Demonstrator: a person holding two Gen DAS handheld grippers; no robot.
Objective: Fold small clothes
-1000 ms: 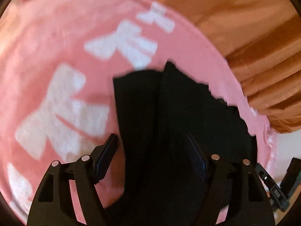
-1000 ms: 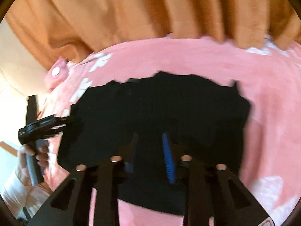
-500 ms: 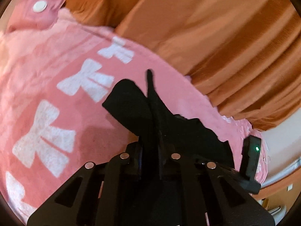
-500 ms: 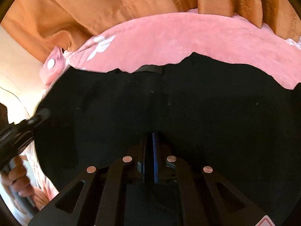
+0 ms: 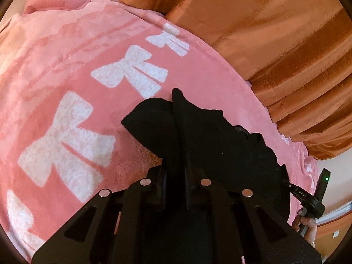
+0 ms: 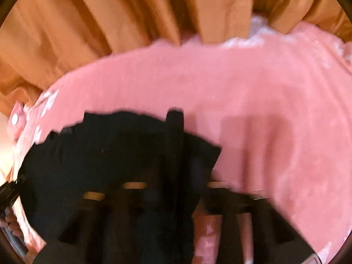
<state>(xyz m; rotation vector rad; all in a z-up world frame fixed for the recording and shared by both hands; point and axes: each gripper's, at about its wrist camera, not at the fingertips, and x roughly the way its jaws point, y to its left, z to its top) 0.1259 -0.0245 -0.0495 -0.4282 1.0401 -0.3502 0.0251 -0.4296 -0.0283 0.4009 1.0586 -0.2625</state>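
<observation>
With the black garment (image 5: 215,136) clamped in both grippers' fingers, left gripper (image 5: 175,171), right gripper (image 6: 176,145), no legible writing.

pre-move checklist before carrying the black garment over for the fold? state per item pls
1. Left gripper pinching the black garment: ok, fingers closed with cloth bunched between.
2. Right gripper grip: cannot tell, view motion-blurred, fingers lost against the dark cloth.
3. Garment spread between both grippers: cannot tell; it sags and bunches at the left one.
4. Pink blanket ahead free for laying down: ok.
5. Orange curtain apart from the cloth: ok.
</observation>
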